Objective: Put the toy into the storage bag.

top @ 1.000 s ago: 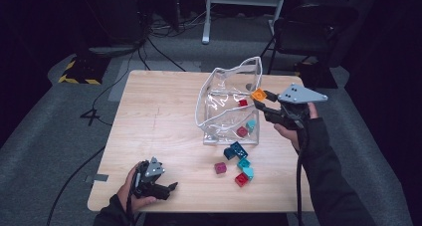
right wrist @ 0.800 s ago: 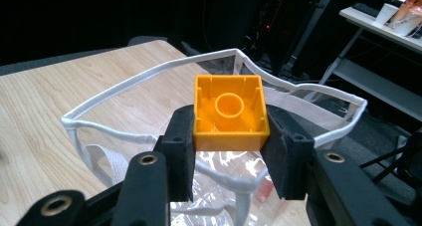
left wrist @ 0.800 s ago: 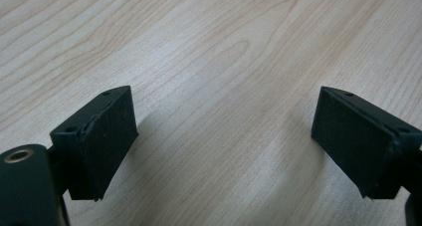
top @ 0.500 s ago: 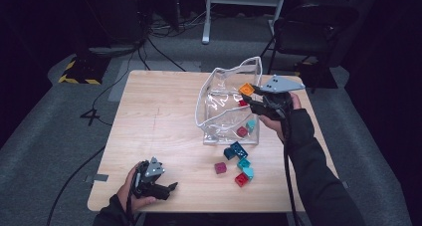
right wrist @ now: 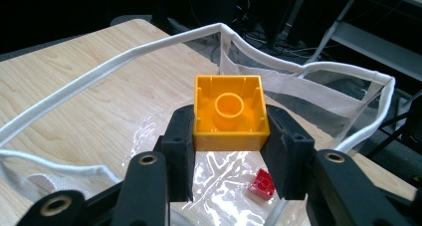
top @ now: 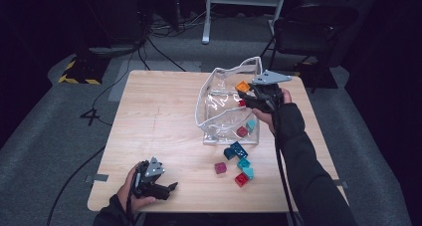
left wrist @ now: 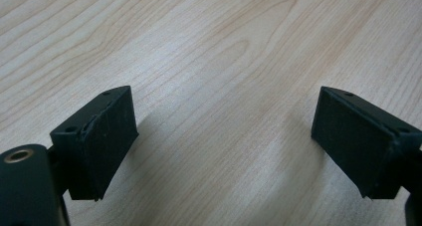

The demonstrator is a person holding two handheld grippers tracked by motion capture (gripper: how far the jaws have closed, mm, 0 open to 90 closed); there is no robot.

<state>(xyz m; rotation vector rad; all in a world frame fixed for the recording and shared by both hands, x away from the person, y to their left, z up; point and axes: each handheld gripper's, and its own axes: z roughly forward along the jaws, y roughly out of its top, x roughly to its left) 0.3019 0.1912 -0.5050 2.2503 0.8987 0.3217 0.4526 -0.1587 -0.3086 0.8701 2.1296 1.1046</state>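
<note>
My right gripper [top: 250, 93] is shut on an orange brick [top: 242, 86], which it holds above the open mouth of a clear plastic bag [top: 224, 111] with a white rim. In the right gripper view the orange brick [right wrist: 229, 111] sits hollow side up between the two pads, over the bag's rim [right wrist: 124, 61], and a red brick [right wrist: 262, 183] lies inside on the bag's bottom. A red brick [top: 242, 131] and a teal brick [top: 251, 125] lie in the bag. My left gripper [top: 169, 187] rests open near the table's front left, with bare wood between its jaws [left wrist: 224, 136].
Several loose bricks lie on the table [top: 159, 116] just in front of the bag: a blue one [top: 234, 150], a magenta one [top: 220, 168], teal ones [top: 245, 164] and a red one [top: 241, 179]. A dark chair [top: 308, 27] and cables stand beyond the far edge.
My right gripper has carried the orange brick leftward and slightly down, from the bag's right side to above its opening. The left gripper has stayed where it was.
</note>
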